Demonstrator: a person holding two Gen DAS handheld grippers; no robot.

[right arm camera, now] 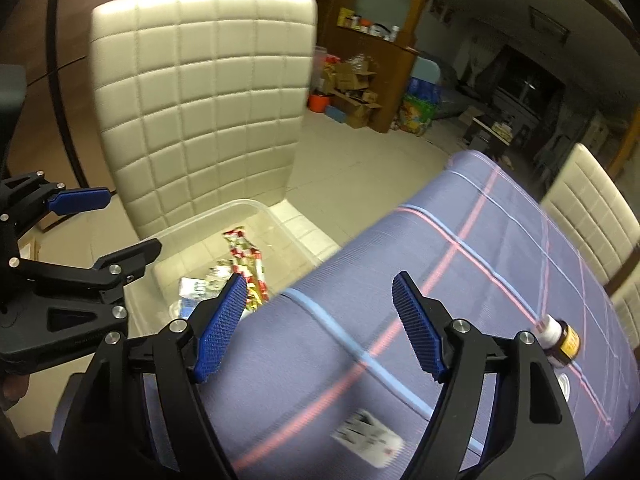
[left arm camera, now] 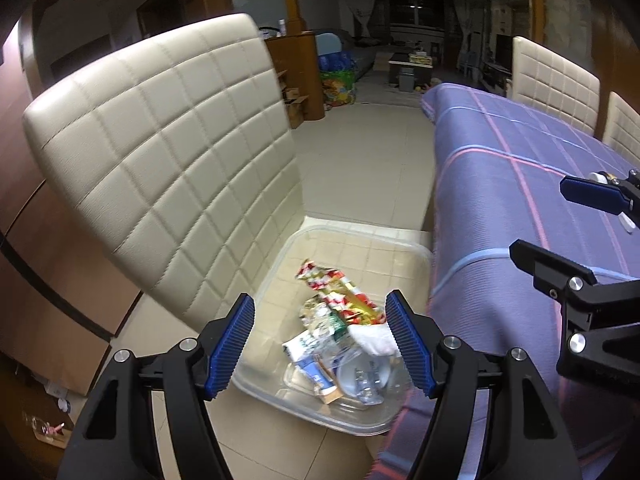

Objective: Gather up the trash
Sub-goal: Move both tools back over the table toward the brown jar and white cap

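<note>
Clear plastic forms the bin [left arm camera: 404, 256] resting on the cream quilted chair [left arm camera: 160, 152]; inside we see the trash: a red-and-gold wrapper [left arm camera: 340, 300], a white tissue [left arm camera: 374, 340] and crumpled clear packaging [left arm camera: 360, 380]. Our left gripper [left arm camera: 320, 344] hangs above the bin, jaws spread and empty. Our right gripper [right arm camera: 318, 326], jaws likewise apart and empty, sits over the purple plaid tablecloth [right arm camera: 460, 280]. A blurred white paper scrap [right arm camera: 368, 438] lies at 6 o'clock of it, a brown bottle [right arm camera: 560, 338] at 3 o'clock.
</note>
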